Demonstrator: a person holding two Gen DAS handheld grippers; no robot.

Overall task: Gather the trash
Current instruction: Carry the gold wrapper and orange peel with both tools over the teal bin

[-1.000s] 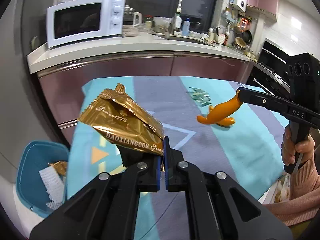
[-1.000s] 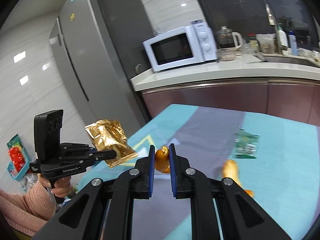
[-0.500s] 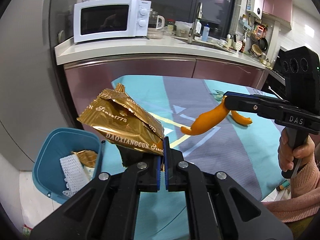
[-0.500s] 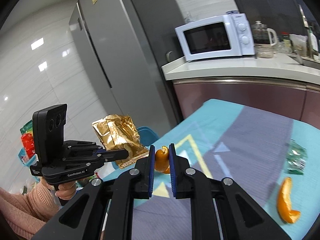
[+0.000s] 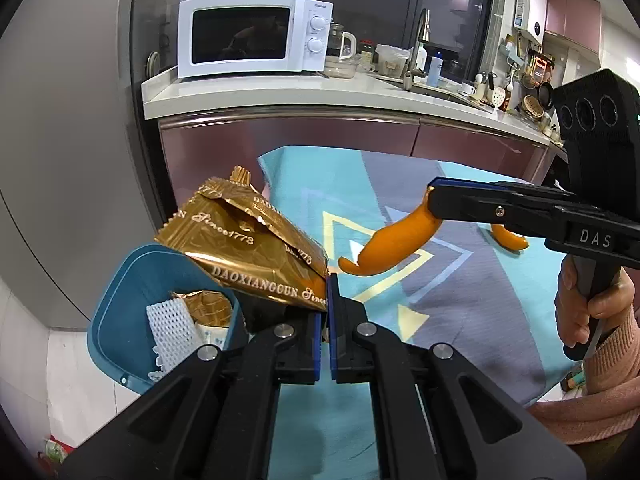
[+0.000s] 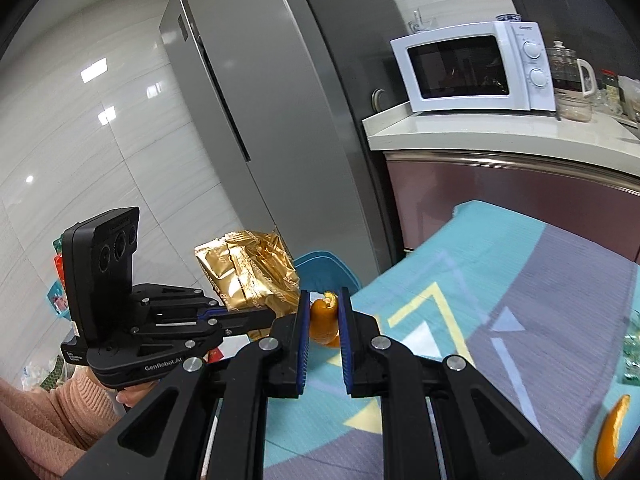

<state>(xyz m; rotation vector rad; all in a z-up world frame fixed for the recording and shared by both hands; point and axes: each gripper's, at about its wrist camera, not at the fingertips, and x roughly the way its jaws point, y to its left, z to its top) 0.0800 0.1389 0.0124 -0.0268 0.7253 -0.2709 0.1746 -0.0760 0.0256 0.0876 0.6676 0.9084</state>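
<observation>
gold wrapper (image 5: 244,248): crumpled, aloft | orange peel (image 5: 394,246): curled, aloft

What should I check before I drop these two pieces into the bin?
1. Left gripper shut on the gold wrapper: ok, pinched by one corner.
2. Right gripper shut on the orange peel: ok, the peel hangs out past the tips.
3. Wrapper over the blue bin: ok in the left view, where it overlaps the opening; true height cannot tell.
4. Peel over the bin: not ok, it hangs above the tablecloth.
5. Room in the bin: ok, a white net and another gold wrapper lie low inside.
6. Trash left on the table: not ok, a second peel remains.
</observation>
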